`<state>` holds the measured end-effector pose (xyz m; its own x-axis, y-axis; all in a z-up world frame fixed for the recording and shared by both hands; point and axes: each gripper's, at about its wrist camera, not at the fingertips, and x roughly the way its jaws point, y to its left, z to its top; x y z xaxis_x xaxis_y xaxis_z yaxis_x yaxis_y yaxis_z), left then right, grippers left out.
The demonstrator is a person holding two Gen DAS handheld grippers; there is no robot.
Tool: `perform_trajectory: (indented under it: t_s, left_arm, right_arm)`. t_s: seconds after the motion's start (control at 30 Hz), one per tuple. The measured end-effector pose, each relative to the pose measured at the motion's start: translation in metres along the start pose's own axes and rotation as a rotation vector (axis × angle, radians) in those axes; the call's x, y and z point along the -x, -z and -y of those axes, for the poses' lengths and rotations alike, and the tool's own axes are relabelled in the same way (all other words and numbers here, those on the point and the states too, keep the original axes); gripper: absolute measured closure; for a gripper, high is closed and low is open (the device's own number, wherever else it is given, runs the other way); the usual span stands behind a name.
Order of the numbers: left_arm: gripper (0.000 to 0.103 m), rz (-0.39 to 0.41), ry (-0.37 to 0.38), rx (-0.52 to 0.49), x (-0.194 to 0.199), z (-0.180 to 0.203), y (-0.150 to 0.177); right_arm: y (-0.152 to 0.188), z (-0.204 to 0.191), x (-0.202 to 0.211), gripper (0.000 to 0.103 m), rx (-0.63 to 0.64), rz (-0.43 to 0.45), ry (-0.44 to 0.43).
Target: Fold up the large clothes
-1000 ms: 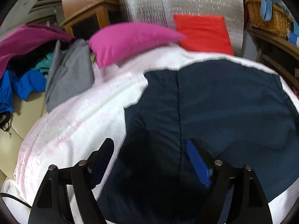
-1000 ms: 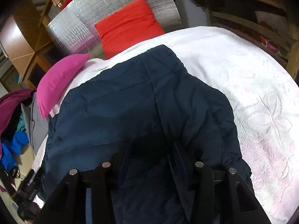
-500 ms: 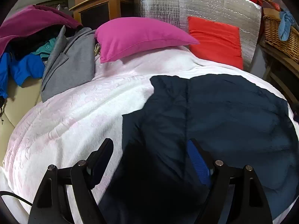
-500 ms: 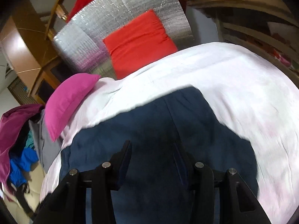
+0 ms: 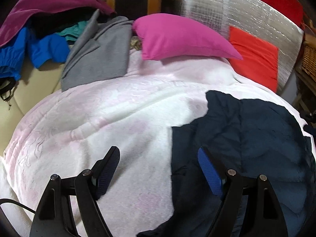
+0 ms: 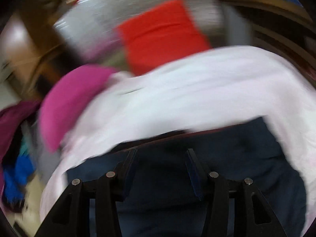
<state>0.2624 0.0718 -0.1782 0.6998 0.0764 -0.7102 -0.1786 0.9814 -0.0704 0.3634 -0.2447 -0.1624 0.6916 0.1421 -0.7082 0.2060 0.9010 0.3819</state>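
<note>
A dark navy padded jacket lies folded on the white bedspread. In the left wrist view it fills the lower right. My left gripper is open and empty, above the jacket's left edge; its right finger is over the jacket, its left finger over the bedspread. In the blurred right wrist view the jacket lies under my right gripper, which is open with nothing between its fingers.
A pink pillow and a red cushion lean at the head of the bed against a silver foil panel. A pile of clothes, grey, blue and maroon, lies at the left. A wicker basket stands at the right.
Both grippers have pulled back and swung left. The jacket now takes up less of each view, with more bedspread showing. The right view has become blurred with motion.
</note>
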Motion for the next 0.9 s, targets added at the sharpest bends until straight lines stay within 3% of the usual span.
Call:
perform_trajectory:
  t_s: [0.13,0.27,0.37,0.5,0.67,0.9]
  left_arm:
    - [0.021,0.027,-0.005,-0.015,0.007,-0.005,0.0]
    - [0.021,0.027,0.027,-0.051,0.012,-0.002,0.002]
    - [0.021,0.03,0.054,-0.073,0.016,0.001,0.002]
    - [0.021,0.042,0.067,-0.077,0.024,0.004,0.003]
    - [0.021,0.064,0.104,-0.069,0.041,0.011,0.011]
    - [0.021,0.103,0.112,-0.181,0.065,0.034,0.034]
  right_arm:
    - [0.028,-0.078,-0.015,0.05,0.164,-0.061,-0.104]
    - [0.045,-0.101,-0.067,0.049,0.206,-0.142,0.03]
    - [0.042,-0.099,-0.077,0.049,0.18,-0.149,0.041]
    - [0.037,-0.084,-0.045,0.048,0.128,-0.115,-0.027]
    - [0.053,-0.05,0.032,0.038,0.134,-0.015,-0.05]
    - [0.106,0.025,0.117,0.036,0.144,0.036,0.058]
